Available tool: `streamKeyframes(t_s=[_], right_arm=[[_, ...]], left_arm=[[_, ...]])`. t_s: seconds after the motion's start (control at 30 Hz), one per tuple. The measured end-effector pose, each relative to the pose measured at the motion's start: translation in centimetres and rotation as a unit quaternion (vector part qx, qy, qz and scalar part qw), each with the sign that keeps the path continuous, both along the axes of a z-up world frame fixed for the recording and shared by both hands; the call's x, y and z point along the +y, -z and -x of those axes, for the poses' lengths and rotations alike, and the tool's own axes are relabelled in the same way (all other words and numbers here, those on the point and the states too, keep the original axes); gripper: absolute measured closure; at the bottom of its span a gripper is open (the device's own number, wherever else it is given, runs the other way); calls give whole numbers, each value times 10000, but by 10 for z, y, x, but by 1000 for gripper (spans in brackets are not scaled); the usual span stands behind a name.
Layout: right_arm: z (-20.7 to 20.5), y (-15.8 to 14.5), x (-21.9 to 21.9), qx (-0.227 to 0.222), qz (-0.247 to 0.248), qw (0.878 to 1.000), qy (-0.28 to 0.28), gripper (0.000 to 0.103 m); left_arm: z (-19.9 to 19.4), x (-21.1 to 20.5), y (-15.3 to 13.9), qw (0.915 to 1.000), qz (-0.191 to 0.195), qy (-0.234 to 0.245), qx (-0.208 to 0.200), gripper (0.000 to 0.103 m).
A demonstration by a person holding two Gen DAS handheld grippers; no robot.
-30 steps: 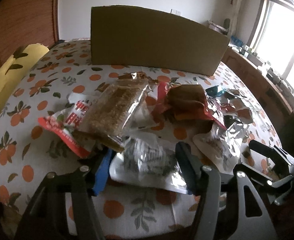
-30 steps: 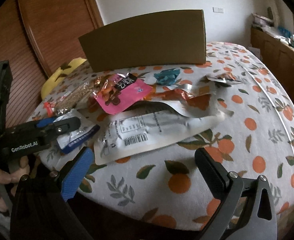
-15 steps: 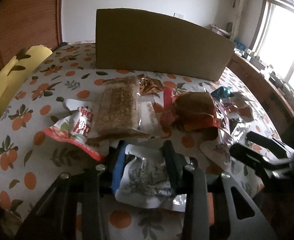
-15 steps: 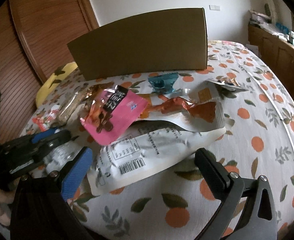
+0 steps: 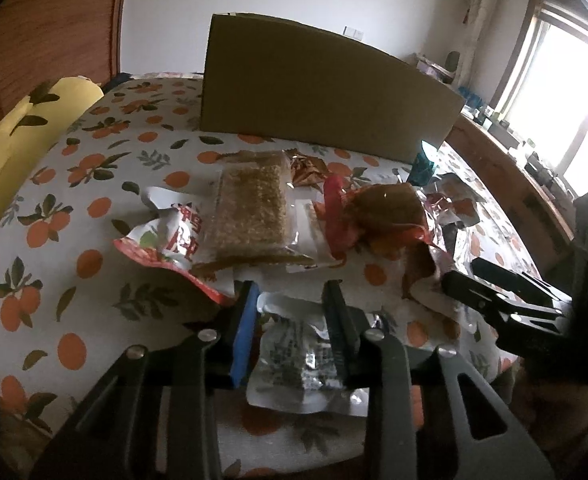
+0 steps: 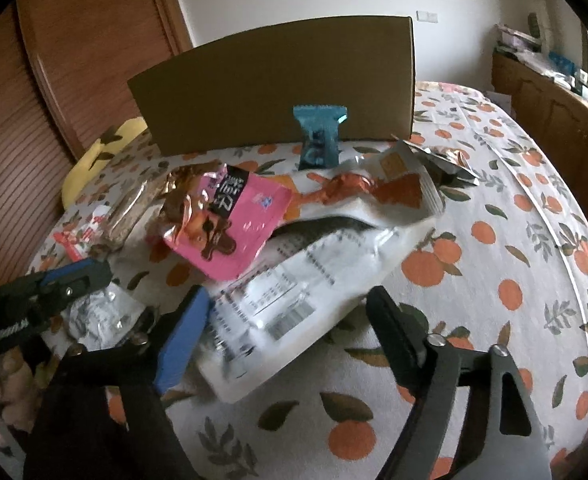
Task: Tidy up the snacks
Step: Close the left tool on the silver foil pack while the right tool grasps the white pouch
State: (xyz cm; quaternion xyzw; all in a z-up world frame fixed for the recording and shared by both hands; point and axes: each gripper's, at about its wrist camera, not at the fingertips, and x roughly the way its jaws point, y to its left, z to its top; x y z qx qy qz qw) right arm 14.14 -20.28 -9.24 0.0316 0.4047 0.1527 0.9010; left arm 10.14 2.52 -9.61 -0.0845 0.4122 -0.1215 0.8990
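Snack packets lie in a pile on the orange-print tablecloth (image 5: 54,248). My left gripper (image 5: 292,300) is shut on a small silver packet (image 5: 298,360) at the table's near edge; the packet also shows in the right wrist view (image 6: 94,316). My right gripper (image 6: 284,312) is open, its fingers either side of a large white packet (image 6: 294,292) with a barcode. A pink packet (image 6: 230,224), a clear grain bar (image 5: 250,212), a red and white packet (image 5: 162,240), a brown packet (image 5: 386,208) and a teal packet (image 6: 320,136) lie beyond.
A tall cardboard box (image 5: 318,88) stands at the back of the table, also in the right wrist view (image 6: 278,80). A yellow cushion (image 5: 18,136) sits at the left. Wooden cabinets (image 6: 554,96) run along the right wall under a window.
My left gripper has closed on the small silver packet and lifted slightly. My right gripper has moved forward, so its open fingers now straddle the large white packet.
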Motion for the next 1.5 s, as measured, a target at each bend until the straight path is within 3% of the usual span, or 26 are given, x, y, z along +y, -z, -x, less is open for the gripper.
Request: streamKeyframes(t_s=[0.1,0.23,0.43,0.67,0.87,0.97,1.0,1.27,1.5], right_arm=[[2,-1,-6,83,-13,10000,-52,35],[8,-1,-19,228,-184,9996,-27,49],[17,-2,-31,292,-243,9993,-18,55],[29,-6,-35,251,-11,9997,-32,54],[26,-9,-34,188,-4,9998,-41,44],[20,-9,-30,196,-12,9998,-31,39],[19,-9,-29,194,-1,9998,-32,35],[9,-6,-24,226,46,9997,-3,31],[13,-4,-26,213,-18,9998,11,31]], left_arm=[[1,1,-1,9999,3,44,109,56],[6,-4,1,9995,-56,211,238,55],[17,-8,2,9987,-307,379,161,48],[18,-13,2,9977,-505,461,31,46],[24,-12,1,9973,-352,649,-50,52],[24,-9,-3,9977,-378,526,-178,77],[22,-6,-3,9982,-330,487,-146,80],[14,-8,-1,9970,-551,466,-280,74],[8,4,-8,9992,-289,259,79,60]])
